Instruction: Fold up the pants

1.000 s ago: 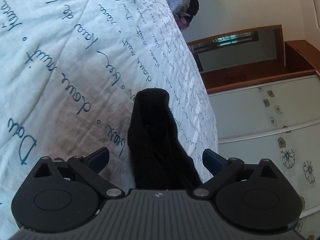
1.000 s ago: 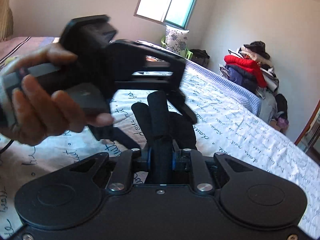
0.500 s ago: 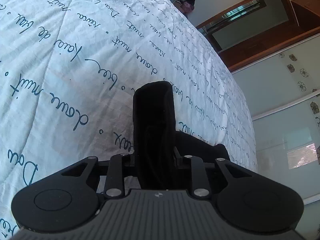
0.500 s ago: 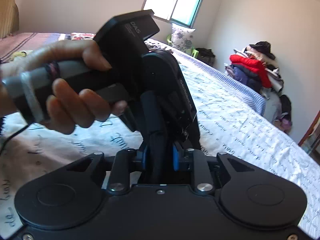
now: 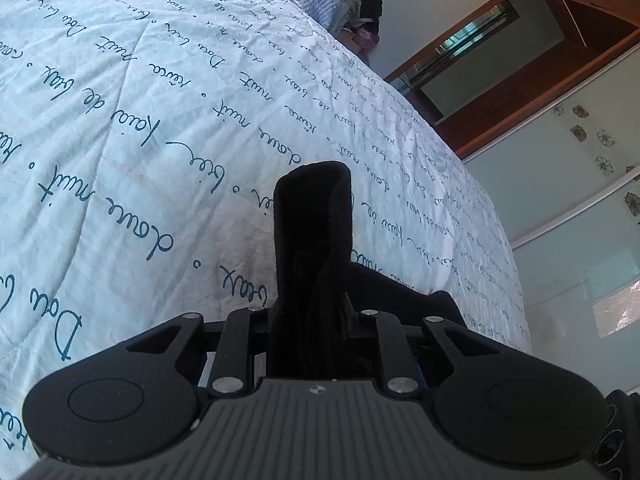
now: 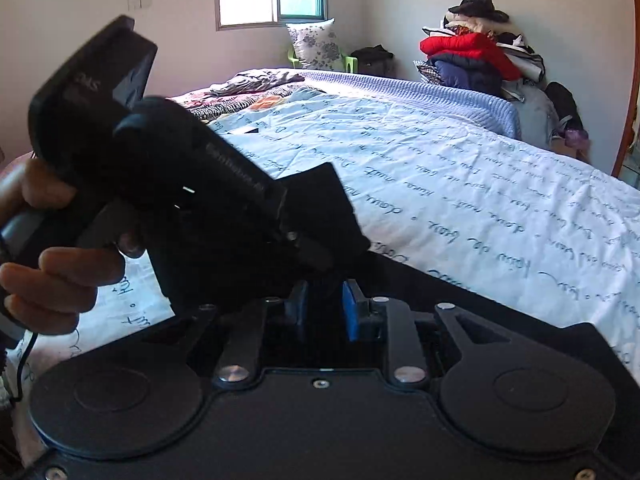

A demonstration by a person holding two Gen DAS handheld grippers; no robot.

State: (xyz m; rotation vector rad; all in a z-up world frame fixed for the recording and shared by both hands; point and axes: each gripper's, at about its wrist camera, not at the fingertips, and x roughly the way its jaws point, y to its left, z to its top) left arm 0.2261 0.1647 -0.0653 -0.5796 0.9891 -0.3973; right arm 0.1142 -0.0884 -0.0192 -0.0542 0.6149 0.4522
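Bed: a wide bed [image 5: 168, 92] under a pale blue cover printed with dark cursive writing; it fills the left wrist view and runs across the right wrist view up to a blue ribbed blanket [image 6: 432, 92] along its far edge.
Clothes pile: a heap with a red jacket [image 6: 466, 48] stands against the wall beyond the bed's far edge.
Pants: the black pants [image 5: 314, 240] are held above the cover near the bed's right edge, a doubled fold of cloth sticking up between the fingers in the left wrist view; more black cloth trails down to the right onto the cover.
Left gripper: the left gripper [image 5: 308, 316] is clenched on the pants (cloth packed tight between its fingers); in the right wrist view it sits in the person's hand [image 6: 60, 264].
Right gripper: the right gripper [image 6: 325, 304] is clamped on the same dark cloth, blue pads [image 6: 351, 312] pressed to either side, just under the left gripper's tip.
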